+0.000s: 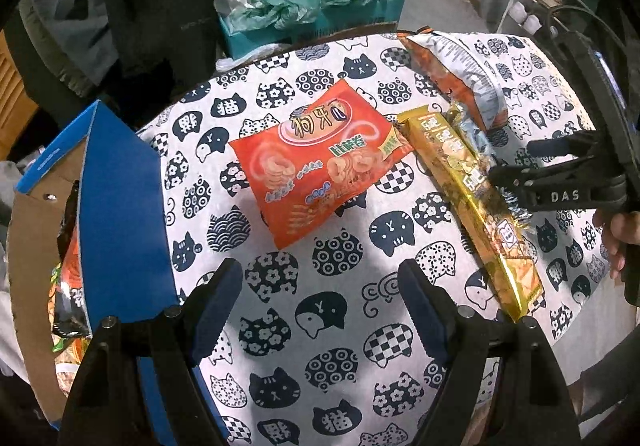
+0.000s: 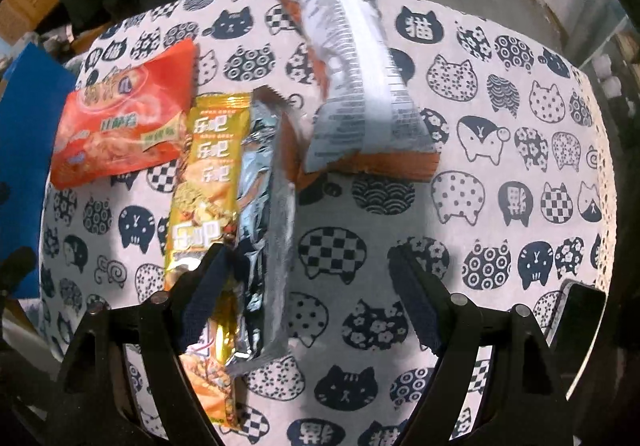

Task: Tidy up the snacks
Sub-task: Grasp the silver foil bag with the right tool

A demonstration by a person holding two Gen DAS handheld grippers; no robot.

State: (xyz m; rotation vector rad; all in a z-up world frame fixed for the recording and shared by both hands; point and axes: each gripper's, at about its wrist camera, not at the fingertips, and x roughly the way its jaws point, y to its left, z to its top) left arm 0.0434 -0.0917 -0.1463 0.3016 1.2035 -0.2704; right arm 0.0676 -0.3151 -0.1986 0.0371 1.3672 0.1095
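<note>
On the cat-print tablecloth (image 1: pixel 340 286) lie an orange-red snack bag (image 1: pixel 320 161), a long gold snack strip (image 1: pixel 468 189) with a silver foil pack (image 1: pixel 474 141) against it, and a silver-and-orange bag (image 1: pixel 460 73) farther back. My left gripper (image 1: pixel 318 278) hovers open over bare cloth, short of the orange-red bag. My right gripper (image 2: pixel 310 254) is open and low over the gold strip (image 2: pixel 208 173). Its left finger overlaps the strip, and the silver foil pack (image 2: pixel 272 205) lies between the jaws. The orange-red bag (image 2: pixel 124 117) and silver-and-orange bag (image 2: pixel 356 85) lie beyond. The right gripper (image 1: pixel 512 159) also shows at the right of the left wrist view.
A blue cardboard box (image 1: pixel 116 205) stands open at the table's left edge, with several snack packs (image 1: pixel 68 286) inside. Behind the table a teal box (image 1: pixel 320 25) holds crumpled green-and-white plastic bags. A hand (image 1: pixel 616 238) holds the right gripper.
</note>
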